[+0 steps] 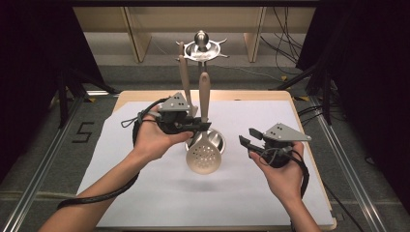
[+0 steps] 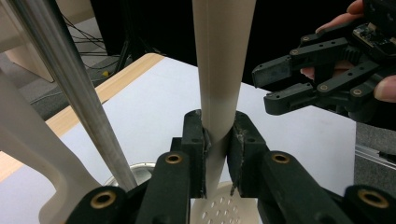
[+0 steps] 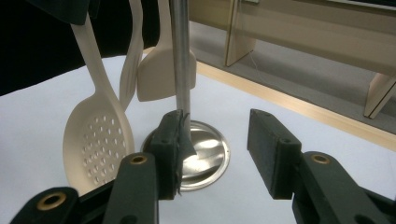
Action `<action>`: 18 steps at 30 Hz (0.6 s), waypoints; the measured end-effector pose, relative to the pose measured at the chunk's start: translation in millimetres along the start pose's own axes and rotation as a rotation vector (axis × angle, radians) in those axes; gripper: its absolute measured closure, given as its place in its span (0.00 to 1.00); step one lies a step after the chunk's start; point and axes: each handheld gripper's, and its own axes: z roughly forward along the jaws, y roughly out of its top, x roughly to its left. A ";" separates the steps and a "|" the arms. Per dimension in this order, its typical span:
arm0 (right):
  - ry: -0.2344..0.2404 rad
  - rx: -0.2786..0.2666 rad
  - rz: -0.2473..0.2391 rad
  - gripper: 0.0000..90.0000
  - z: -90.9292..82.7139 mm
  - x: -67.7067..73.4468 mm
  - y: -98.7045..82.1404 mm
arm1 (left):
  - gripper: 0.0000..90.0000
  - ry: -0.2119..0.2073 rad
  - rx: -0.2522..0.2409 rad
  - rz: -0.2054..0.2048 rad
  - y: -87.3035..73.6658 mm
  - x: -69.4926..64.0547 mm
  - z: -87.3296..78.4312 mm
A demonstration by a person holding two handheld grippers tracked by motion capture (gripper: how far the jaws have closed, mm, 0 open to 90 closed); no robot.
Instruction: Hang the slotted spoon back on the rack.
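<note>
1. High view: the left gripper clamps the slotted spoon by its handle, mid-table before the metal stand.
2. Left gripper view: pads pinch the handle tight.
3. Right gripper view: the right gripper has its jaws apart, holding nothing, near the stand's base.

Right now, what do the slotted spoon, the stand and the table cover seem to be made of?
Slotted spoon: probably matte cream plastic or silicone; uniform colour, no grain, no shine. The left gripper is shut on its handle.
Stand: polished metal, likely stainless steel; its pole and round base give mirror-like reflections.
Table cover: looks like white paper or thin sheet, flat and matte; hard to tell which.
</note>
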 end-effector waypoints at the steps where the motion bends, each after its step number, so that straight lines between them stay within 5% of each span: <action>1: -0.006 -0.018 -0.023 0.63 0.8 -1.5 0.1 | 0.86 0.003 0.002 0.001 0.4 0.1 -0.1; 18: 0.000 -0.013 -0.019 0.63 0.1 -1.3 0.6 | 0.86 0.007 0.003 -0.003 5.2 3.9 0.2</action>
